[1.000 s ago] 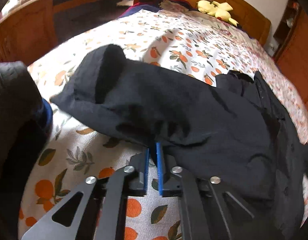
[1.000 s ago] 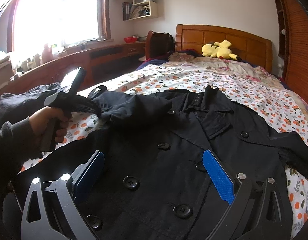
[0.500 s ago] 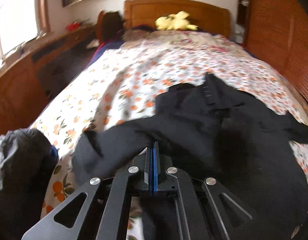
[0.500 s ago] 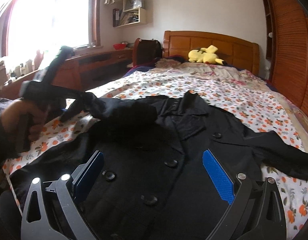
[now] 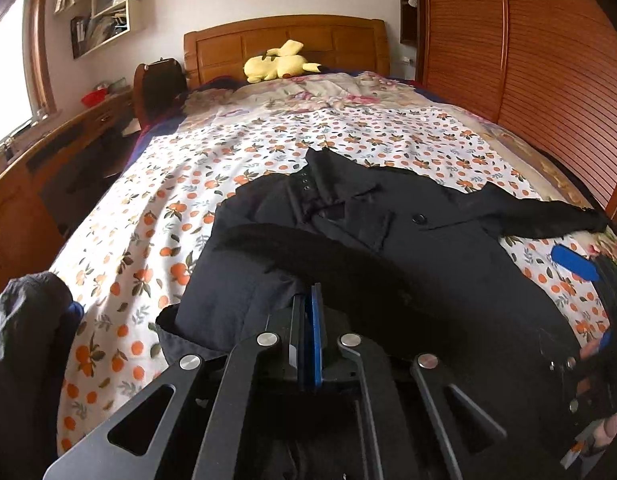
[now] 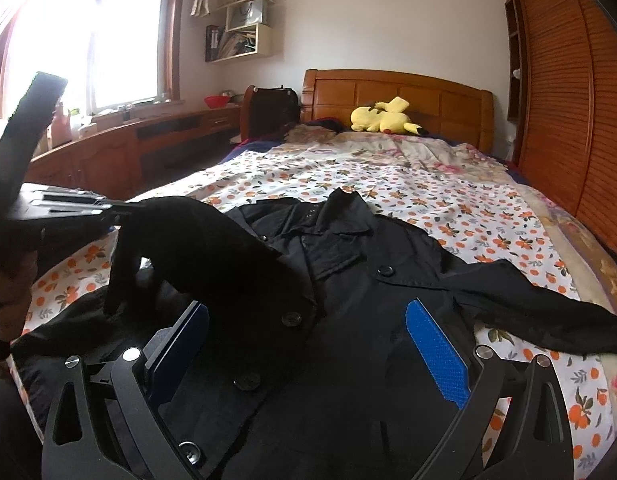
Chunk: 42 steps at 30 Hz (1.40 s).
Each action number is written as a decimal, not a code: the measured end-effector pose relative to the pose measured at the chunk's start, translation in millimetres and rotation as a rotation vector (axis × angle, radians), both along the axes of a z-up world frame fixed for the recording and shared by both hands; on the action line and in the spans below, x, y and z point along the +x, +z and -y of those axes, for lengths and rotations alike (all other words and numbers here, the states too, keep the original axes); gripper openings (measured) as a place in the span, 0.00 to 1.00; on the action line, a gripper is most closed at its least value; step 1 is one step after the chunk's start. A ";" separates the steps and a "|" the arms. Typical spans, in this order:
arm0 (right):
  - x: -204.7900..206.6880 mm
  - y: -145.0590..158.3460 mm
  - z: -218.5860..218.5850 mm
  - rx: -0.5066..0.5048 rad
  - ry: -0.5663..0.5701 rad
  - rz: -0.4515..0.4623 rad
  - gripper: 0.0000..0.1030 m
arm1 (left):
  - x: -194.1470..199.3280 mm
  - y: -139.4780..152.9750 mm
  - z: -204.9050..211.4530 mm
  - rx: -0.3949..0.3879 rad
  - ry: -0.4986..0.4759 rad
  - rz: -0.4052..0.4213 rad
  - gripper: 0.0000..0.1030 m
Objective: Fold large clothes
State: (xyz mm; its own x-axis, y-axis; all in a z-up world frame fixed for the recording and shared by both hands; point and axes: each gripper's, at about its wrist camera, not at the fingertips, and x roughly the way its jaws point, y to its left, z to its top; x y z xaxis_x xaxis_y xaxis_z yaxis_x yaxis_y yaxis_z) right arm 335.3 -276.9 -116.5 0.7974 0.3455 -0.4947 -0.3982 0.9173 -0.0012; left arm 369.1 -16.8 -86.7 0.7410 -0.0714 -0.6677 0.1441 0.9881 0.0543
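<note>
While our left claw [image 5: 308, 312] stays clamped on the coat's sleeve [image 6: 196, 236], we have swung it up and across the coat [image 6: 348, 320] spread on the bed [image 6: 428, 192]; our right claw [image 6: 308, 352] hovers apart above its front, so the first fold is underway.

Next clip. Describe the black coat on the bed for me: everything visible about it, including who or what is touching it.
The black coat is a double-breasted woven garment with dark round buttons and a notched collar, lying front-up on the orange-print bedsheet. One sleeve stretches flat toward the wardrobe side. The other sleeve is lifted off the bed and carried over the coat's chest, pinched in the shut left gripper. The right gripper hovers open above the coat's front, not gripping it.
</note>
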 end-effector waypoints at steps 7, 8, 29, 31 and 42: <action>0.2 -0.5 1.0 0.002 0.000 -0.005 0.93 | -28.2 -15.2 -2.0 0.013 0.013 0.028 0.52; 0.1 0.0 1.1 0.005 0.001 -0.005 0.93 | -33.4 -16.2 -1.9 0.019 0.014 0.037 0.60; -8.2 -5.1 -52.7 0.004 0.096 -0.016 0.93 | -120.4 -31.6 -73.3 -0.021 0.145 0.166 0.98; -10.2 -6.1 -59.1 0.008 0.111 -0.018 0.93 | -126.3 -32.9 -84.5 -0.039 0.162 0.166 0.98; -17.3 -16.0 -100.9 0.001 0.185 -0.059 0.93 | -158.6 -28.9 -133.3 -0.067 0.213 0.181 0.98</action>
